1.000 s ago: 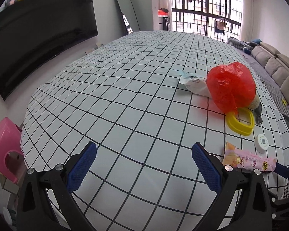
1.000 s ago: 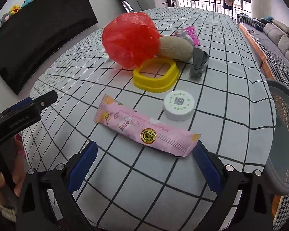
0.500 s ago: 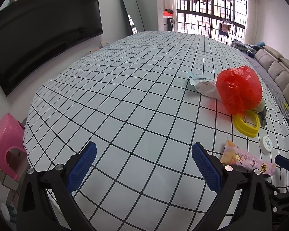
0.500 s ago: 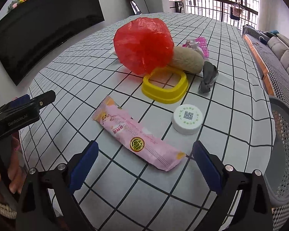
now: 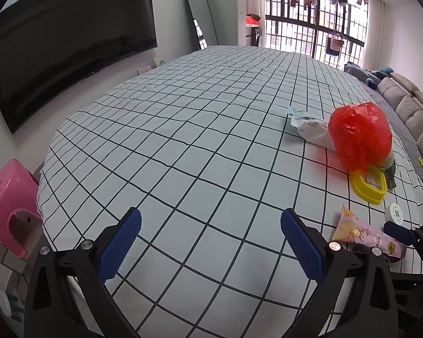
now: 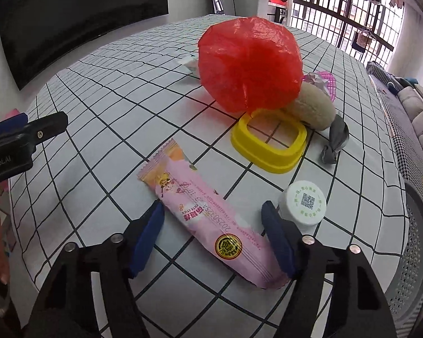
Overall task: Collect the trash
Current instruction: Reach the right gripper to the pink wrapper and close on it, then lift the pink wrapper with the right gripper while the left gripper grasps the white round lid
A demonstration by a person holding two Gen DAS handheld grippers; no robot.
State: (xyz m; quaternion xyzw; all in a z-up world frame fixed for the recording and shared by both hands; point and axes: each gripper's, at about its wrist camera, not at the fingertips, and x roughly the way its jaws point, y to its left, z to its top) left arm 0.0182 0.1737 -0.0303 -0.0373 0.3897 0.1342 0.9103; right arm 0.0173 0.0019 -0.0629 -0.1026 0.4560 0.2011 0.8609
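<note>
A pink snack wrapper lies flat on the checked cloth. My right gripper straddles its near half and its jaws are closing. The blue pads stand close on either side, and I see no pinch on the foil. Behind it lie a white QR-code cap, a yellow square ring and a red plastic bag. My left gripper hovers open over bare cloth with nothing between its fingers. The left wrist view shows the wrapper at the far right.
A beige lump, a grey crumpled scrap and a pink-purple wrapper lie behind the ring. A white packet rests left of the bag. A grey mesh bin stands off the right edge and a pink stool at the left.
My right gripper has slid forward over the pink wrapper, and its jaws have narrowed from wide open to close around it. The left gripper has stayed open in much the same place.
</note>
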